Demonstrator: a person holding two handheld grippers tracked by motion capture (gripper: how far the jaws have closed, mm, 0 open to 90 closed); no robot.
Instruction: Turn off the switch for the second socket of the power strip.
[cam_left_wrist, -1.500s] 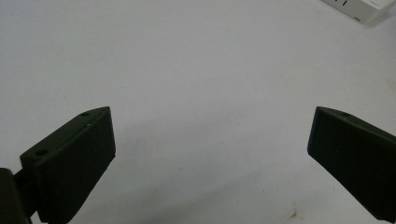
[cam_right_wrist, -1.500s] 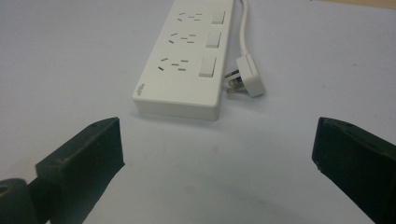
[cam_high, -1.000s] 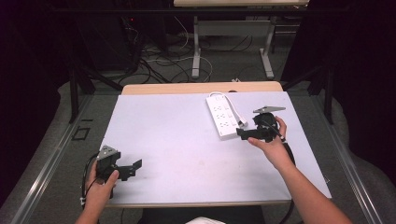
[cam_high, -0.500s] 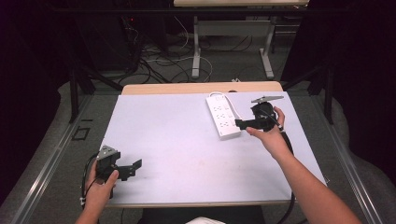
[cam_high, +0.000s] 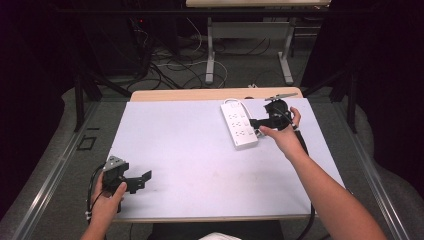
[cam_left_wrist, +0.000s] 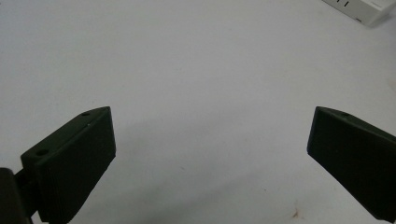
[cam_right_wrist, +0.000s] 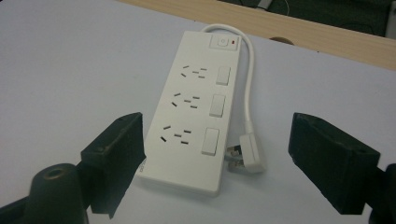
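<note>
Bare forearms, black hand-held gripper, ribbed pads, grey triangular plate, perhaps screw holes.

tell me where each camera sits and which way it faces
High view: above the person's side, facing forward and down on the table; both forearms, left gripper and right gripper show.
Left gripper view: rides the left gripper, facing bare tabletop between its open jaws.
Right gripper view: rides the right gripper, facing the power strip and its plug.
All three share the power strip.
</note>
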